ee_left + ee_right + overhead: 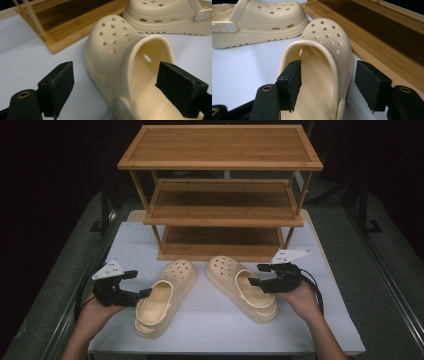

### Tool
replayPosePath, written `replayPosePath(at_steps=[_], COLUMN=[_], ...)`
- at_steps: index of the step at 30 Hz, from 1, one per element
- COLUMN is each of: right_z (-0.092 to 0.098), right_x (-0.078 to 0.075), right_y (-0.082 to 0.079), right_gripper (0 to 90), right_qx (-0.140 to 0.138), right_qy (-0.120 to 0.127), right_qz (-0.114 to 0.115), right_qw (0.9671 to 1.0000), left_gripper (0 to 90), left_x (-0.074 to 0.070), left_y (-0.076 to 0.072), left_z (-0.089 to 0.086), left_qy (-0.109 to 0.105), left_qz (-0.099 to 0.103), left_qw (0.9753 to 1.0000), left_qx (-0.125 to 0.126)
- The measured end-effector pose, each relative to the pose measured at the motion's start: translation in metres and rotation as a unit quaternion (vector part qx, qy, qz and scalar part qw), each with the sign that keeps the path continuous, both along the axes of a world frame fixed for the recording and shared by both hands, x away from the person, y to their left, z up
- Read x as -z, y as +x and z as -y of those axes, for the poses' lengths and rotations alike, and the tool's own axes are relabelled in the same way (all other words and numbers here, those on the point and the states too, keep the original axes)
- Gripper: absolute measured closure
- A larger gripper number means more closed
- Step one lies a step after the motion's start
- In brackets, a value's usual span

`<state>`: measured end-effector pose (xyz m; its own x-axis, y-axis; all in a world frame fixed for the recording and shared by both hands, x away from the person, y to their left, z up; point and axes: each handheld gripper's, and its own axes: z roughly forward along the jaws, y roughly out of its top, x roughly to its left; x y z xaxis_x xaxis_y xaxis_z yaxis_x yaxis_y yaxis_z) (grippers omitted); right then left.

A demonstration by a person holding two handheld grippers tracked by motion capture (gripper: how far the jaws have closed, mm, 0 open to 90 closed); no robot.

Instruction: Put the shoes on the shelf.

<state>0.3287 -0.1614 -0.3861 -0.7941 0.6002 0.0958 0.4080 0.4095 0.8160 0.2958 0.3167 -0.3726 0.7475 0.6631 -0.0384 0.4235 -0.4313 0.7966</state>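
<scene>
Both clogs straddled, neither pinched yet.

My left hand-held gripper (134, 284) gapes across the left clog's (165, 295) outer wall; my right hand-held gripper (259, 274) likewise on the right clog (235, 282) (both on the counter (210, 330), toes toward the rack (220, 195)).

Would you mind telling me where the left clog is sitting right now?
In the high view, the left clog lies on the white table, toe towards the wooden shoe rack, beside the right clog; the open left gripper straddles its outer wall.
</scene>
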Motion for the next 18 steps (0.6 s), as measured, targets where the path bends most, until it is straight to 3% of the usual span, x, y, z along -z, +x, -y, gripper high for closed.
replayPosePath(at_steps=[4, 10, 15, 18], right_z=[0.000, -0.003, -0.006, -0.007], right_x=[0.003, 0.008, 0.012, 0.013], right_y=[0.003, 0.009, 0.013, 0.015], right_gripper=[39.4, 43.0, 47.2, 51.3], right_qx=[0.000, -0.006, -0.008, -0.008], right_qy=[-0.002, -0.005, -0.013, -0.012], right_qz=[-0.005, -0.012, -0.011, -0.010], right_qw=[1.0000, 0.9999, 0.9998, 0.9998], left_gripper=[15.8, 39.7, 50.3, 54.4], left_x=[0.004, 0.014, 0.017, 0.017], left_y=[0.002, 0.008, 0.012, 0.014], left_z=[0.011, 0.021, 0.024, 0.025], left_qy=[0.006, 0.022, 0.032, 0.035], left_qz=[0.000, 0.004, 0.001, 0.003], left_qw=[0.9999, 0.9993, 0.9987, 0.9988], left_qx=[0.014, 0.031, 0.041, 0.034])
